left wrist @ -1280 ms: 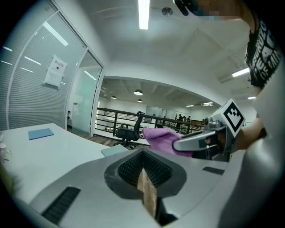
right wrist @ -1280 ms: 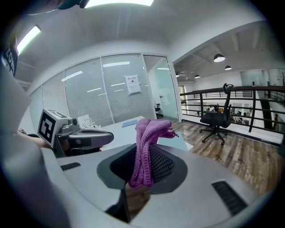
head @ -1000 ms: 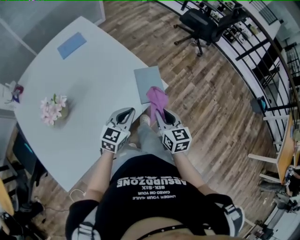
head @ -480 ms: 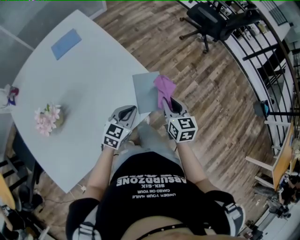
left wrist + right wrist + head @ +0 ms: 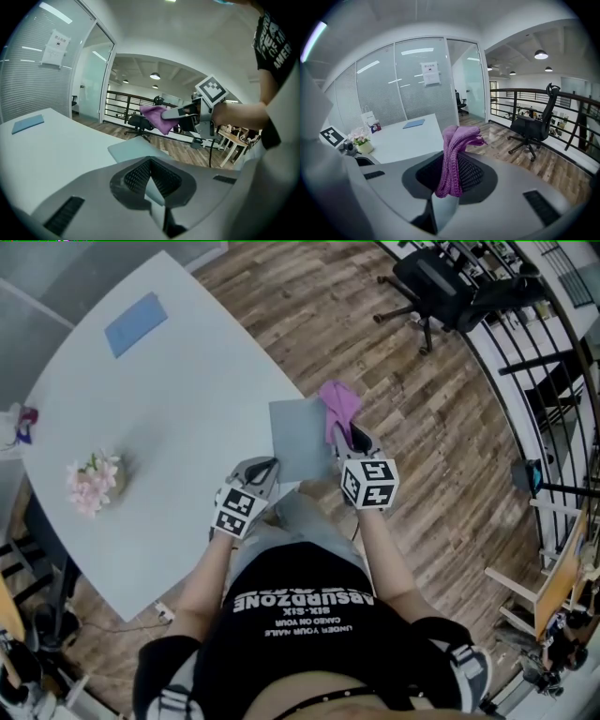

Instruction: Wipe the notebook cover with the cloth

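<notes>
Notebook [image 5: 296,439] is lying flat on the pale desk [image 5: 169,418], close to the rounded corner nearest the person, its grey cover facing up. The purple cloth [image 5: 339,406] is hanging in the air over the notebook's right edge. Seen from the left gripper view it is sitting a little above the cover rather than pressing on it. The right gripper [image 5: 345,434] is clenching the cloth, and the right gripper view is showing the knit fabric bunched between the jaws, with a loose end spilling out past the tips.

The left gripper [image 5: 265,466] is hovering just beside the notebook's near left corner, low over the desk's edge. Its jaws are meeting at the tips and gripping nothing. The person is standing right at the desk's corner, with both forearms reaching forward.

Further back on the desk, a small pot of pink flowers [image 5: 93,483] is standing well away from the notebook. A flat blue sheet [image 5: 137,324] is lying near the far edge. Beyond the desk, a black office chair [image 5: 453,289] is standing on the wooden floor [image 5: 412,418] near a railing.
</notes>
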### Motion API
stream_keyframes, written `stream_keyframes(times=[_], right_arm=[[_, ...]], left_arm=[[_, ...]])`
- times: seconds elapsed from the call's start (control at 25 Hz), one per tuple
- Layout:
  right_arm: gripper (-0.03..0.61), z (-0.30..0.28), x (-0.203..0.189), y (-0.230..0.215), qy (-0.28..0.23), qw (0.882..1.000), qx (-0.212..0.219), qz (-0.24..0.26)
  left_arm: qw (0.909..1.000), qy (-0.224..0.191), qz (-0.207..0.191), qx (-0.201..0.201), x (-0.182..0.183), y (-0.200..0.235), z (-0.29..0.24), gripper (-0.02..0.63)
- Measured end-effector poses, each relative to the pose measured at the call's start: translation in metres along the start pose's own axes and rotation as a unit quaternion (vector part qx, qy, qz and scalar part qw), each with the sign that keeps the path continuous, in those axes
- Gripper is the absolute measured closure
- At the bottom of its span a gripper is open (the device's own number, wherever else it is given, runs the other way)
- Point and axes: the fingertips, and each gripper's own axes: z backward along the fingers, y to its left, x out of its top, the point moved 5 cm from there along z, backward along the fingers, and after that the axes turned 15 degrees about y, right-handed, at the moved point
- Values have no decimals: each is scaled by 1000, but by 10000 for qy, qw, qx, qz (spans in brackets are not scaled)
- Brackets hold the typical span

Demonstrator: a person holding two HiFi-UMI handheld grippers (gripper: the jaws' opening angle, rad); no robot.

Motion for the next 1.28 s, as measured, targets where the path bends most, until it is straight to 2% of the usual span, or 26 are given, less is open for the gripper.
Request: stream_keyframes(times=[0.16,0.4,0.64,0.88,1.0,1.28], right_arm=[[494,-21,2,-12,246,9996,-18,151],[494,-51,6,-25,587,9959,-19,688],[494,-76,9,-32,813,9935,100,791],[494,-100,-4,-32,1113,9889,66,979],[494,-107,-9,-33,1144,9888,-2,954],[494,-115,-10,-19,1208,9880,202,940]], left_arm=[[9998,122,170,12,-3,7,-13,597],[9991,374,203,82,-4,12,-32,597],[9977,554,401,12,-7,13,-51,597],[9946,981,301,170,-23,12,-68,597],[9943,950,413,264,-28,11,-70,597],[9940,890,589,226,-28,14,-69,598]])
